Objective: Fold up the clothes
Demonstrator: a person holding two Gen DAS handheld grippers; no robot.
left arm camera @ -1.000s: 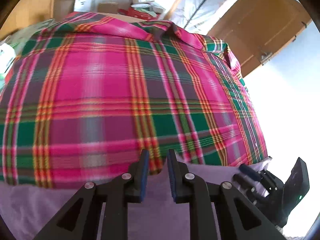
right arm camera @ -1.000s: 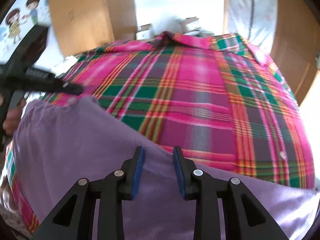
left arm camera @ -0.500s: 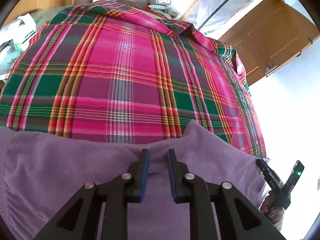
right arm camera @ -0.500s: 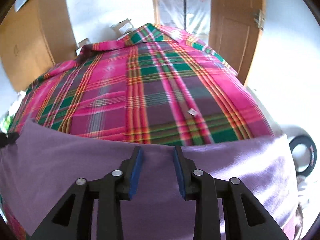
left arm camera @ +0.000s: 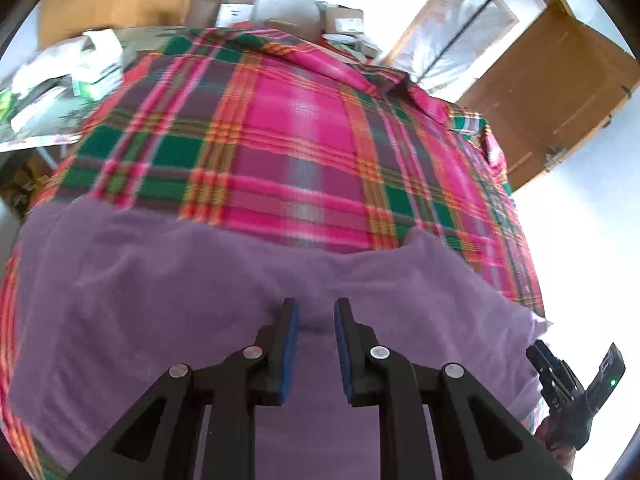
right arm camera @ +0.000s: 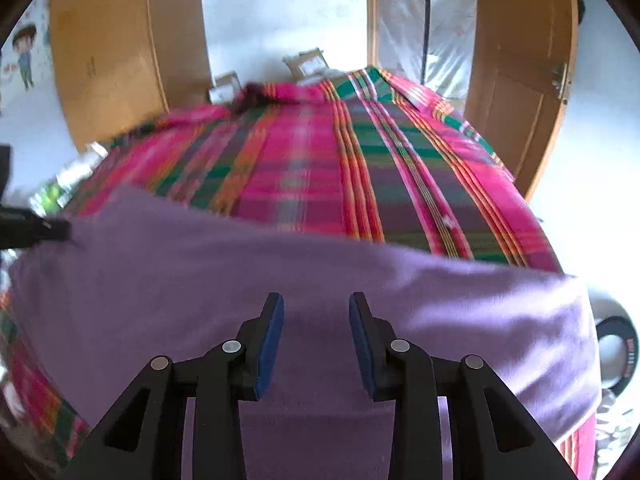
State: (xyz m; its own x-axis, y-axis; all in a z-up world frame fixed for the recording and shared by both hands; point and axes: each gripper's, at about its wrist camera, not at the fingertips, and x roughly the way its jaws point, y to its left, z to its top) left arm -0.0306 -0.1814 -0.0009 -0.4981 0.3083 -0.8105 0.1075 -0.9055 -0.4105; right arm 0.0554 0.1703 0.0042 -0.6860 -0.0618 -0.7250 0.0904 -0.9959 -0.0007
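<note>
A purple garment (left arm camera: pixel 160 300) lies spread over a table covered with a pink and green plaid cloth (left arm camera: pixel 300 140). My left gripper (left arm camera: pixel 316 320) is shut on a small bunch of the purple fabric between its blue pads. In the right wrist view the same purple garment (right arm camera: pixel 460 300) fills the foreground. There my right gripper (right arm camera: pixel 316 316) stands with its pads narrowly apart and purple fabric between them. The left gripper (right arm camera: pixel 36 232) shows at the garment's left corner. At the garment's right corner in the left wrist view sits the right gripper (left arm camera: pixel 560 384).
Cardboard boxes (left arm camera: pixel 340 20) and white packages (left arm camera: pixel 92 68) crowd the table's far end. Wooden doors (right arm camera: pixel 516 80) and a wooden cabinet (right arm camera: pixel 120 60) stand beyond it. A black tape roll (right arm camera: pixel 616 352) lies by the garment's right side.
The purple garment now covers more of the plaid cloth ahead of both grippers, its far edge further forward. Both views have shifted and tilted.
</note>
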